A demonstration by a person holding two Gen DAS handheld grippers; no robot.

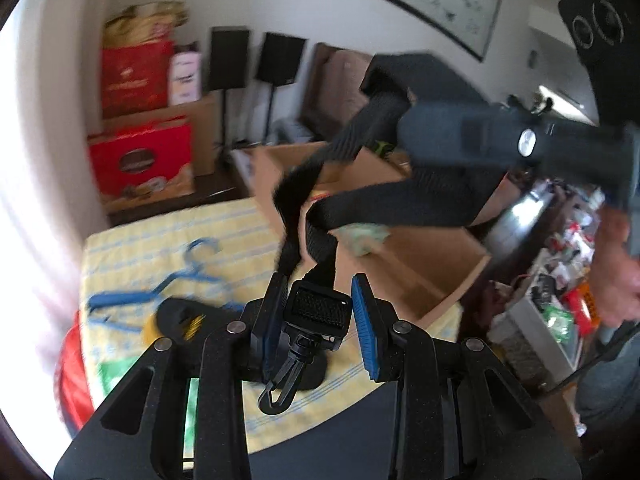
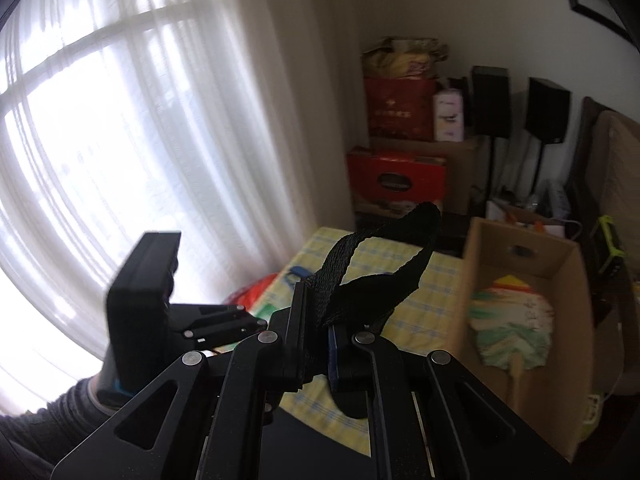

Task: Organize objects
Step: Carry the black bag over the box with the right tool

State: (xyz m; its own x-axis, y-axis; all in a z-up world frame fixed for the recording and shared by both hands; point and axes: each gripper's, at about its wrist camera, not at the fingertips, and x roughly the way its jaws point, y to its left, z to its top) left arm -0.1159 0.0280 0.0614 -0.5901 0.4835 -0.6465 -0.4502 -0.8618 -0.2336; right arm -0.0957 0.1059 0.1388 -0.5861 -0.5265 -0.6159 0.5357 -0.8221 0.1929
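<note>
Left wrist view has the black webbing strap (image 1: 320, 216) strung between both tools. Its buckle end with the plastic snap hook (image 1: 286, 380) sits between the left gripper (image 1: 320, 312) fingers, jaws partly closed around the buckle — I can't tell whether the pads truly pinch it or just cradle it. The rest of the strap loops up and away toward the right gripper (image 2: 318, 340), which in its own view is clamped tight on a fold of webbing.

So the strap hangs in the air above the yellow checked cloth (image 1: 132, 240), with the open cardboard box (image 2: 560, 260) just beside it.

My take on doing this well: gather the 2 ends together so no loop dangles, carry it over the box rim, and lower it in beside the paper fan (image 2: 512, 320) — hook end first, so it doesn't snag the blue hanger (image 1: 160, 288).
</note>
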